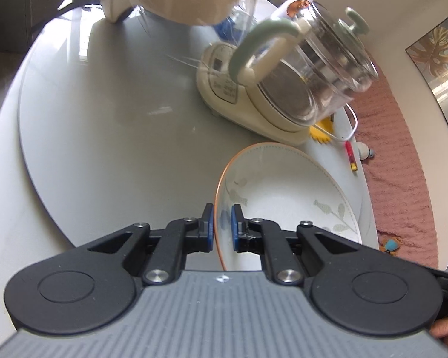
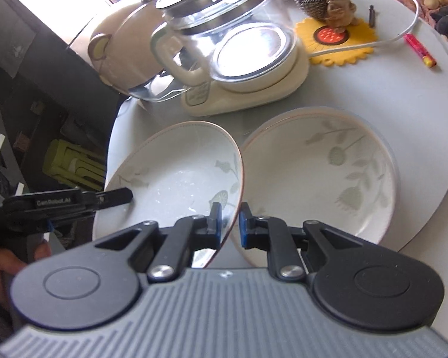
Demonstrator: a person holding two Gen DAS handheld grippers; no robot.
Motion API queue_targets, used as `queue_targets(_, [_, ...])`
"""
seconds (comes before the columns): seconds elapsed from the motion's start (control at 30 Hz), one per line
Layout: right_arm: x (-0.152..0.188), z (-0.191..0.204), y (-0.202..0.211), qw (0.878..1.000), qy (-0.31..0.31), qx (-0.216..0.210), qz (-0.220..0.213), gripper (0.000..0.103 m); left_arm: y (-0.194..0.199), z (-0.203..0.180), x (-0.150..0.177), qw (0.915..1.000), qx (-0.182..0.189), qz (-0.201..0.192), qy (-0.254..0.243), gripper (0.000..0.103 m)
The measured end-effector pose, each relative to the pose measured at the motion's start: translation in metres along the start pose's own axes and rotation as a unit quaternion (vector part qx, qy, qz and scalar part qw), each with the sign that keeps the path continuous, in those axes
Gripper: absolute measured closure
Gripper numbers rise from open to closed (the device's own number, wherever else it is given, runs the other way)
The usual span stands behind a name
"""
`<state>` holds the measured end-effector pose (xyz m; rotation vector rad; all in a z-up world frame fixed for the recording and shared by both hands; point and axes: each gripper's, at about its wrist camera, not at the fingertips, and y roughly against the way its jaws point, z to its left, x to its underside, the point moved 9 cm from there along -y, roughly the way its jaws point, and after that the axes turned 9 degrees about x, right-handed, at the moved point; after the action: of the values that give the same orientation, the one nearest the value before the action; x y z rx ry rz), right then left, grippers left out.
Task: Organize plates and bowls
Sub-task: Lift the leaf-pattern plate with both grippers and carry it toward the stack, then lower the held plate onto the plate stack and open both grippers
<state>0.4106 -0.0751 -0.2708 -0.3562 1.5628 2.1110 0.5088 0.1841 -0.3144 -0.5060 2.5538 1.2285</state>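
Two tools, the left tool (image 1: 223, 226) and the right tool (image 2: 230, 223), each clenched opposite rims of one floral plate (image 2: 176, 173) raised beside a second plate (image 2: 322, 167) on the bench (image 2: 418, 104), so stacking apparently remained undone.

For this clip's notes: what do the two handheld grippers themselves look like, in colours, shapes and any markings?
Both match. The left gripper and right gripper each have a grey ribbed body, two round black discs at the sides, black linkage arms with silver rivets, and black fingers tipped with blue pads. Seen side-on from the right wrist camera, the left gripper carries white lettering, too blurred to read surely. No sleeves or cables show.
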Motion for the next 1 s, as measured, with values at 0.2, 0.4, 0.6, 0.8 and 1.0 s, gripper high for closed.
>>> queue_targets(0.2, [-0.006, -0.025, 0.006, 1.000, 0.015, 0.015, -0.010, 0.088, -0.024, -0.021, 0.008, 0.9998, 0.007, 0.015, 0.007, 0.090])
queue_targets(0.4, [-0.010, -0.056, 0.012, 1.000, 0.010, 0.022, -0.011, 0.088, -0.051, -0.049, 0.015, 0.9997, 0.011, 0.023, 0.003, 0.090])
queue_targets(0.6, [-0.013, -0.091, 0.013, 0.999, 0.006, 0.035, -0.013, 0.088, -0.083, -0.074, 0.022, 0.9993, 0.011, 0.035, 0.000, 0.090])
queue_targets(0.8, [-0.021, -0.116, 0.006, 0.999, 0.018, 0.046, -0.015, 0.088, -0.113, -0.087, 0.028, 0.9991, 0.004, 0.042, 0.002, 0.090])
queue_targets(1.0, [-0.026, -0.124, -0.006, 0.998, 0.034, 0.044, -0.015, 0.087, -0.126, -0.085, 0.031, 0.9989, -0.017, 0.044, 0.008, 0.089])
